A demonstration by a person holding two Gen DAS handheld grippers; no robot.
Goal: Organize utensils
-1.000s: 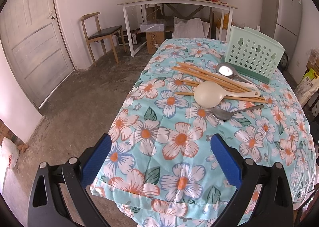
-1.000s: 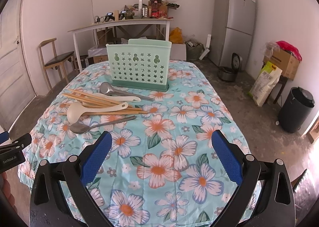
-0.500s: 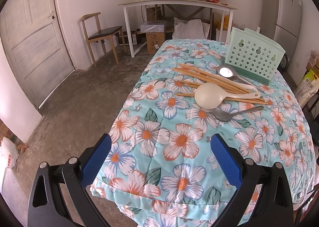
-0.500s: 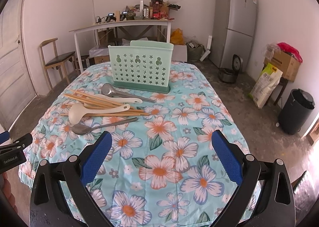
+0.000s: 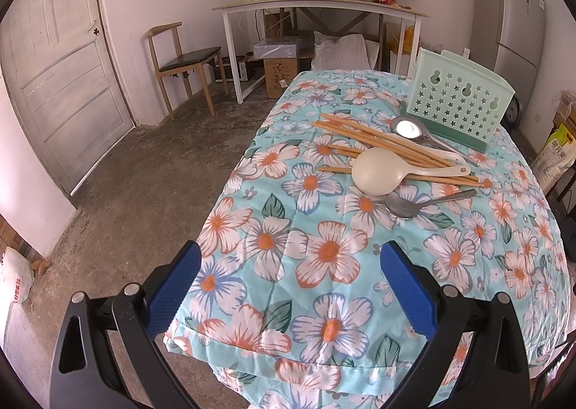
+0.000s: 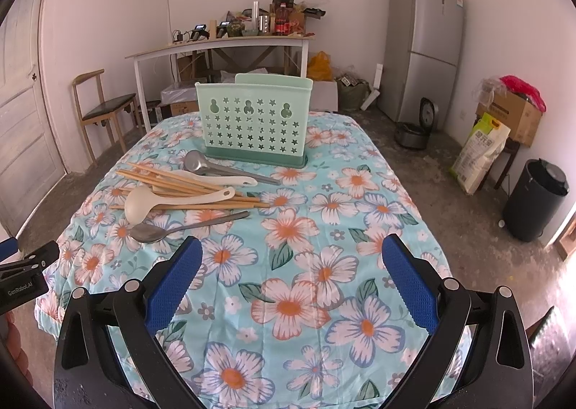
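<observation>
A pile of utensils lies on the flowered tablecloth (image 6: pixel 295 222): several wooden chopsticks (image 6: pixel 169 180) (image 5: pixel 363 135), a cream ladle (image 6: pixel 144 205) (image 5: pixel 376 171), a cream spoon (image 6: pixel 223 178), a large steel spoon (image 6: pixel 196 160) (image 5: pixel 408 126) and a smaller steel spoon (image 6: pixel 147 233) (image 5: pixel 405 205). Behind them stands a mint-green perforated utensil holder (image 6: pixel 253 119) (image 5: pixel 459 99). My left gripper (image 5: pixel 288 286) is open over the table's near-left corner. My right gripper (image 6: pixel 291 283) is open above the cloth, just right of the small spoon. Both hold nothing.
The left gripper's body (image 6: pixel 25 276) shows at the right wrist view's left edge. Around the table are a wooden chair (image 5: pixel 183 63), a white desk (image 5: pixel 316 13) with clutter, a fridge (image 6: pixel 424 45), a black bin (image 6: pixel 532 200), a sack (image 6: pixel 480 153) and a door (image 5: pixel 61 85).
The right gripper has edged forward toward the utensils and holder, which look slightly nearer. The left view has barely shifted. Both stay open.
</observation>
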